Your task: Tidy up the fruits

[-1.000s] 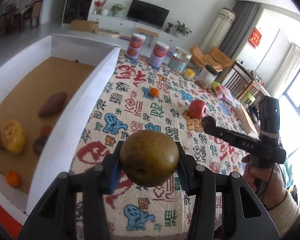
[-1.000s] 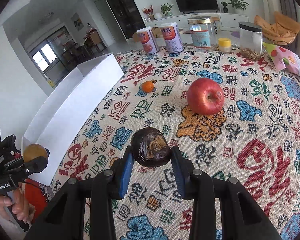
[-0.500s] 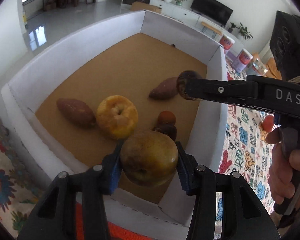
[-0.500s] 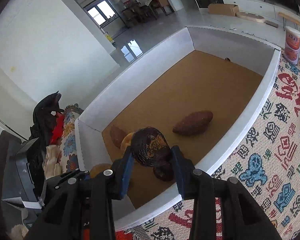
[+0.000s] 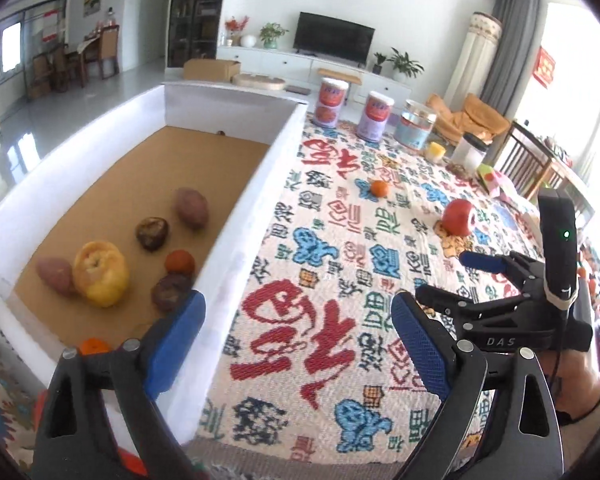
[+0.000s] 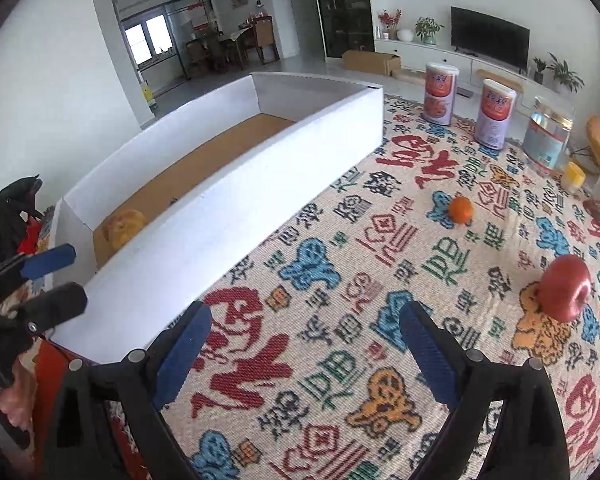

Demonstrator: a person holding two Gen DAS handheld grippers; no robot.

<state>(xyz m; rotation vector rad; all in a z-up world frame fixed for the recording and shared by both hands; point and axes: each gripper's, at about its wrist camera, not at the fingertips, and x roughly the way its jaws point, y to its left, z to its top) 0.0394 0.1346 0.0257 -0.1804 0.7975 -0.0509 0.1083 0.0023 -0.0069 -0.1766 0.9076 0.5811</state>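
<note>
A white box point(image 5: 260, 184) with a brown floor holds a yellow fruit point(image 5: 100, 274), two sweet potatoes point(image 5: 192, 208), two dark wrinkled fruits point(image 5: 152, 233) and small oranges point(image 5: 179, 262). On the patterned cloth lie a small orange point(image 6: 460, 209) and a red apple point(image 6: 565, 288). My left gripper point(image 5: 296, 340) hangs over the box's near corner and the cloth. Its jaws are opening with nothing between them. My right gripper point(image 6: 306, 348) is over the cloth beside the box wall point(image 6: 240, 216), jaws also opening and empty. The round brown fruit is out of sight.
Three cans point(image 5: 378, 116), a jar point(image 5: 468, 152) and a small yellow pot point(image 5: 436, 150) stand along the cloth's far edge. A hand point(image 5: 572, 376) holds the right gripper point(image 5: 456, 280) at the right. The cloth's near edge runs along the bottom of the left wrist view.
Both grippers went from shut on fruit to wide open and empty. Both drew back from over the box toward the cloth. A second dark fruit now lies in the box.
</note>
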